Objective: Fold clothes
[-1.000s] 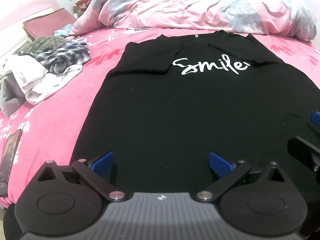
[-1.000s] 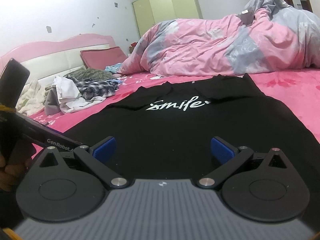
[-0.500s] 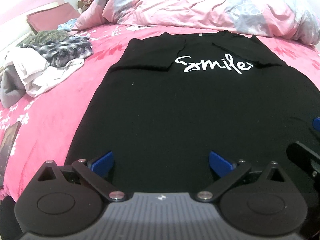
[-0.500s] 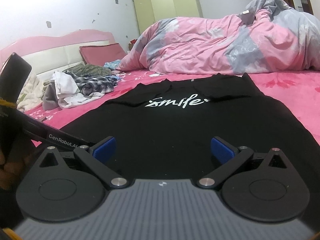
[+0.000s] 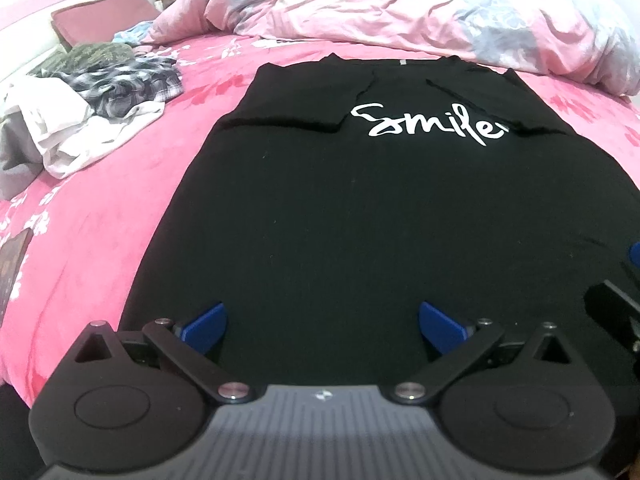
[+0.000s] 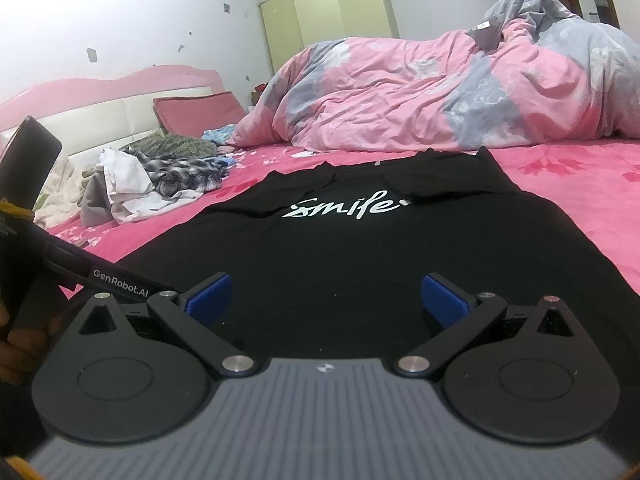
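From the left wrist, the black T-shirt (image 5: pixel 360 208) is seen spread flat on the pink bed (image 5: pixel 100 208), both sleeves already turned inward beside the white print. The left claw (image 5: pixel 320 320) is held wide apart over the near hem, with nothing gripped.

From the right wrist, the right claw (image 6: pixel 324 296) is likewise spread wide and empty above the hem. A lengthwise fold is judged in hand; the hem corners would need pinching.

A rumpled pink-and-grey floral duvet (image 6: pixel 460 92) lies heaped on the pink bed (image 5: pixel 100 208), before a pale green wardrobe (image 6: pixel 328 24).
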The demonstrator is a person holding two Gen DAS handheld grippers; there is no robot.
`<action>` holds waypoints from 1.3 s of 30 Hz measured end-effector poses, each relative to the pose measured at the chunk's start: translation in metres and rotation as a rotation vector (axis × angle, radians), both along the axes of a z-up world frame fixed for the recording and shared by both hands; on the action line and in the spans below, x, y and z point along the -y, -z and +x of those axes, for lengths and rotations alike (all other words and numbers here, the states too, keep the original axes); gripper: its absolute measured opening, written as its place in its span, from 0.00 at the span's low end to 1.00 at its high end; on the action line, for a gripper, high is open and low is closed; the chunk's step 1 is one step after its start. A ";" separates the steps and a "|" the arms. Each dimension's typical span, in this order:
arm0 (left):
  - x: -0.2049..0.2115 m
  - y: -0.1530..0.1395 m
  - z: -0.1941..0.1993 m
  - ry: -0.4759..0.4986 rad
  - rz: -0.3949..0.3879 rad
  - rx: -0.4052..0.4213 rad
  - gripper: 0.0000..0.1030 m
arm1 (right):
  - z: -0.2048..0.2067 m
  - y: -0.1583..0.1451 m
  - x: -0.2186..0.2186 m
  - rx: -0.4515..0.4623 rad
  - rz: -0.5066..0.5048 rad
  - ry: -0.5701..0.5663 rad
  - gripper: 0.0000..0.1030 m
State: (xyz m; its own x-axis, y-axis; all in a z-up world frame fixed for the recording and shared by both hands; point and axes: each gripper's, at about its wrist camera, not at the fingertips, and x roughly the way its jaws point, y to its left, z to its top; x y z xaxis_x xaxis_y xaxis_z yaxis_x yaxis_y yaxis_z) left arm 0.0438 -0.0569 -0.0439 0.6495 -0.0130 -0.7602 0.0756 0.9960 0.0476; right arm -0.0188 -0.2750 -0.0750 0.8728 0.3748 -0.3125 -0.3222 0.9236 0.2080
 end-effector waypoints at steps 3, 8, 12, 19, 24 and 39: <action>-0.007 -0.004 -0.004 0.014 -0.029 0.012 1.00 | -0.003 0.000 0.000 0.022 -0.002 0.005 0.99; -0.019 -0.012 -0.010 0.038 -0.076 0.031 1.00 | -0.007 -0.002 -0.004 0.067 -0.022 0.015 0.99; -0.031 -0.018 -0.016 0.060 -0.127 0.045 1.00 | -0.009 -0.005 -0.009 0.076 -0.034 0.022 0.99; -0.058 -0.018 -0.027 0.067 -0.208 0.053 1.00 | -0.022 -0.016 -0.021 0.071 -0.027 0.065 0.99; -0.072 -0.015 -0.034 0.050 -0.242 0.081 1.00 | -0.030 -0.019 -0.033 0.002 -0.001 0.067 0.99; -0.105 -0.005 -0.044 0.081 -0.278 0.109 1.00 | -0.025 -0.034 -0.081 -0.070 -0.125 0.046 0.98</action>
State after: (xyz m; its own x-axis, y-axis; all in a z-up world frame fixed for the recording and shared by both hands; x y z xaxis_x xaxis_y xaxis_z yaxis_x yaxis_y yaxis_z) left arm -0.0002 0.0485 -0.0392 0.7153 -0.2654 -0.6464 0.1643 0.9630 -0.2136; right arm -0.0440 -0.1936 -0.0410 0.8628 0.2891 -0.4147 -0.2673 0.9572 0.1111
